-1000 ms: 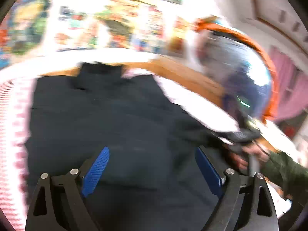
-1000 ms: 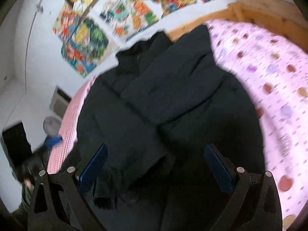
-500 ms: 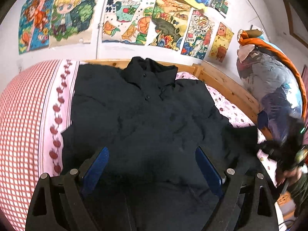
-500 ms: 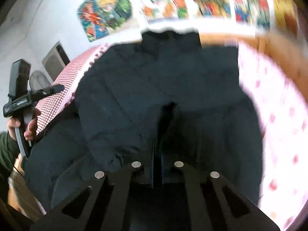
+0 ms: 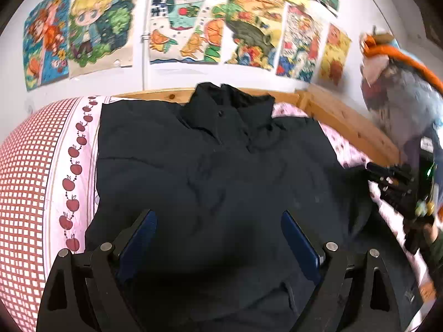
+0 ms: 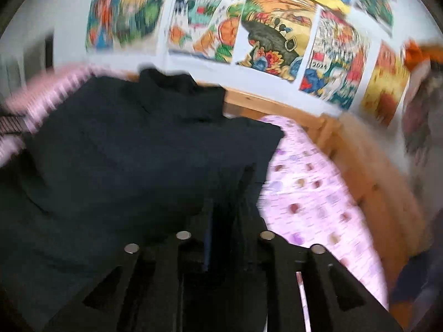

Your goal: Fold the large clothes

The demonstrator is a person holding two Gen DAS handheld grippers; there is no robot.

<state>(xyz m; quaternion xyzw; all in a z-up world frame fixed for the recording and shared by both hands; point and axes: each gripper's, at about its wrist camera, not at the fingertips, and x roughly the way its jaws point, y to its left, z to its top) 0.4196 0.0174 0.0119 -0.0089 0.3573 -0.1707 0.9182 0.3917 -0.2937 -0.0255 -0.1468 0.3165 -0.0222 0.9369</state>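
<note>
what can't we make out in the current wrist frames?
- Right wrist view: motion blur. The right gripper is shut, apparently on the black jacket, but which part is pinched is unreadable.
- Left wrist view: the jacket's hem is hidden behind the open left gripper and cut off by the bottom edge.
- Left wrist view: the right-hand device is blurred at the frame edge; its jaws can't be read there.
- Sleeves: not distinguishable, black on black.

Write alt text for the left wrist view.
A black jacket lies spread flat, collar toward the wall, on a bed with pink patterned bedding; the open left claw hovers over its lower half. Colourful drawings cover the white wall behind.
</note>
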